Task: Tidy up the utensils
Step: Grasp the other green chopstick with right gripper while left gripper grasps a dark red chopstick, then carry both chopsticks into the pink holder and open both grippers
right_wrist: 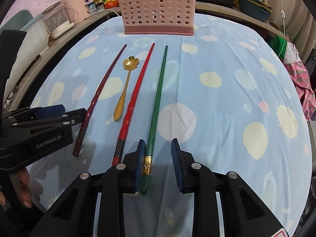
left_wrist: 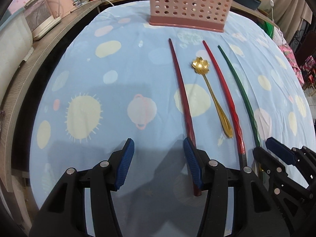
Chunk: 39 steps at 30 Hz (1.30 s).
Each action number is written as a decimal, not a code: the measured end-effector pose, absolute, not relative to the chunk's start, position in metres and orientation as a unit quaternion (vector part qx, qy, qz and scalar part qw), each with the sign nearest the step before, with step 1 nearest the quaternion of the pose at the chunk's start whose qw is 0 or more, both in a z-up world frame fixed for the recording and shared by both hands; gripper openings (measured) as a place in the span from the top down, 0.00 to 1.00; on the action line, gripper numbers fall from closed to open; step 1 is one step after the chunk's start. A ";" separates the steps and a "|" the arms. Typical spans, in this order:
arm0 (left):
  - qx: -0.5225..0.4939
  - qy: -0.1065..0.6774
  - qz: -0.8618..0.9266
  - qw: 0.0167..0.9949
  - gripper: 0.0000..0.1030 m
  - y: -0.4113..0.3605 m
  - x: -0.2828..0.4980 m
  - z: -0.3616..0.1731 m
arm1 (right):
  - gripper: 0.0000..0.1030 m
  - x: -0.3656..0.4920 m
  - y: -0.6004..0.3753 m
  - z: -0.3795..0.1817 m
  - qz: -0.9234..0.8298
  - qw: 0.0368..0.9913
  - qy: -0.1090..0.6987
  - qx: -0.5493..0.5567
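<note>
A pink perforated utensil holder (left_wrist: 187,4) (right_wrist: 158,9) stands at the table's far side. In front of it lie a dark red chopstick (left_wrist: 181,90) (right_wrist: 98,94), a gold flower spoon (left_wrist: 213,96) (right_wrist: 126,83), a bright red chopstick (left_wrist: 223,94) (right_wrist: 136,98) and a green chopstick (left_wrist: 241,96) (right_wrist: 157,102). My left gripper (left_wrist: 159,162) is open, low over the cloth, its right pad beside the dark red chopstick's near end. My right gripper (right_wrist: 158,164) is open, and the green chopstick's near end lies between its pads, against the left one.
The table wears a blue cloth with pale dots (left_wrist: 98,79) (right_wrist: 227,98). A wooden counter (left_wrist: 29,63) with pink appliances (left_wrist: 57,2) (right_wrist: 65,13), jars and tomatoes runs along the left and back. Pink fabric (right_wrist: 300,83) hangs at the right.
</note>
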<state>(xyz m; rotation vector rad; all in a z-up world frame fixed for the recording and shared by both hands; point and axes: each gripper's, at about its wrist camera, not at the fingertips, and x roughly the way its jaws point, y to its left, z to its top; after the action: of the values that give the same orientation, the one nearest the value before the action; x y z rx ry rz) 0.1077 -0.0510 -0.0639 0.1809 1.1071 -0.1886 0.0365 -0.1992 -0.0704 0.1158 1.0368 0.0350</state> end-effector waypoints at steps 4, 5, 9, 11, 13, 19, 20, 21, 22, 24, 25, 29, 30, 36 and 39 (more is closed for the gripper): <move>0.089 0.523 -0.089 0.843 0.52 -0.051 0.108 -0.065 | 0.84 0.035 -0.198 -0.071 0.018 0.868 0.494 0.055; 0.089 0.523 -0.089 0.843 0.52 -0.051 0.108 -0.064 | 0.85 0.035 -0.198 -0.071 0.019 0.868 0.494 0.055; 0.084 0.523 -0.091 0.844 0.52 -0.049 0.106 -0.063 | 0.90 0.035 -0.196 -0.071 0.021 0.868 0.494 0.053; 0.079 0.525 -0.096 0.842 0.51 -0.049 0.106 -0.063 | 0.92 0.034 -0.196 -0.070 0.021 0.868 0.494 0.052; 0.076 0.526 -0.099 0.841 0.48 -0.049 0.106 -0.063 | 0.92 0.034 -0.197 -0.071 0.021 0.868 0.494 0.055; 0.066 0.528 -0.104 0.840 0.48 -0.047 0.106 -0.062 | 0.92 0.035 -0.197 -0.071 0.020 0.868 0.493 0.057; 0.063 0.527 -0.105 0.841 0.48 -0.047 0.106 -0.061 | 0.92 0.035 -0.197 -0.071 0.020 0.868 0.493 0.057; 0.060 0.524 -0.106 0.843 0.48 -0.046 0.105 -0.059 | 0.92 0.035 -0.197 -0.071 0.021 0.868 0.493 0.058; 0.057 0.521 -0.107 0.845 0.48 -0.045 0.105 -0.056 | 0.92 0.035 -0.197 -0.071 0.020 0.868 0.493 0.058; 0.052 0.516 -0.113 0.848 0.47 -0.045 0.103 -0.052 | 0.92 0.035 -0.198 -0.070 0.020 0.868 0.493 0.061; 0.052 0.513 -0.117 0.849 0.43 -0.046 0.102 -0.050 | 0.92 0.035 -0.199 -0.071 0.019 0.868 0.493 0.063; 0.068 0.516 -0.127 0.844 0.39 -0.055 0.099 -0.054 | 0.92 0.035 -0.200 -0.071 0.020 0.867 0.493 0.067; 0.071 0.522 -0.128 0.840 0.39 -0.057 0.099 -0.057 | 0.92 0.035 -0.200 -0.071 0.020 0.867 0.493 0.066; 0.070 0.534 -0.127 0.833 0.55 -0.055 0.100 -0.064 | 0.92 0.034 -0.200 -0.071 0.019 0.868 0.492 0.068; 0.055 0.535 -0.141 0.832 0.92 -0.050 0.100 -0.061 | 0.93 0.034 -0.201 -0.070 0.019 0.868 0.491 0.069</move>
<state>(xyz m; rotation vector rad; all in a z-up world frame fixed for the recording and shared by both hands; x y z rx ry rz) 0.1000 -0.0500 -0.0609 0.1163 1.1335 -0.2983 0.0343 -0.2007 -0.0701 0.1441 1.0283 0.0407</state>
